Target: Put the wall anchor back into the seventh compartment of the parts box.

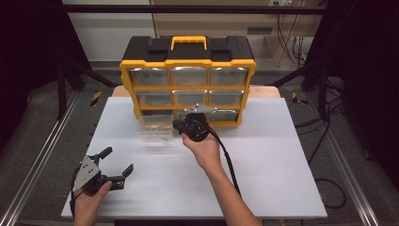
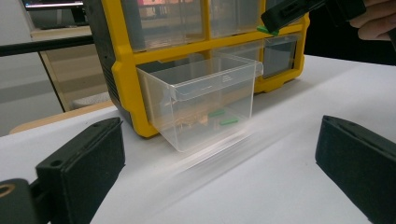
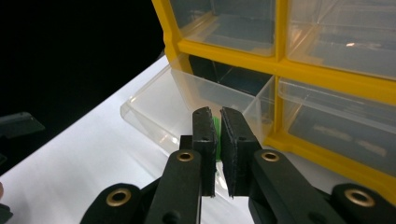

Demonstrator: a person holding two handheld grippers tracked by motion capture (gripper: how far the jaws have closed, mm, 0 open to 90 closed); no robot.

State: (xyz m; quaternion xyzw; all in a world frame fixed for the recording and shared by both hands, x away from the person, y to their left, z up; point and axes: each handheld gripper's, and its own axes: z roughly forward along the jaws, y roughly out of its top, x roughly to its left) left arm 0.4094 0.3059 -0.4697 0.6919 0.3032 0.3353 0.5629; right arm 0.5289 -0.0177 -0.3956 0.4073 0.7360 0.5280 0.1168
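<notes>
A yellow and black drawer cabinet [image 1: 188, 70] stands at the back of the white table [image 1: 263, 169]. Its bottom-left clear drawer [image 1: 156, 128] is pulled out onto the table. In the left gripper view this drawer [image 2: 205, 102] holds small green pieces [image 2: 229, 121]. My right gripper [image 1: 181, 126] hovers just right of the open drawer, shut on a small green piece [image 3: 215, 135] that sits between its jaws [image 3: 219, 112]. At the table's front left my left gripper [image 1: 117, 161] is open and holds nothing; its jaws frame the drawer from a distance [image 2: 217, 126].
The cabinet's other clear drawers [image 1: 188, 75] are closed. The right gripper's black cable [image 1: 228, 162] trails back along the forearm. Metal rails [image 1: 37, 160] run beside the table, with dark floor and cables at the right [image 1: 329, 197].
</notes>
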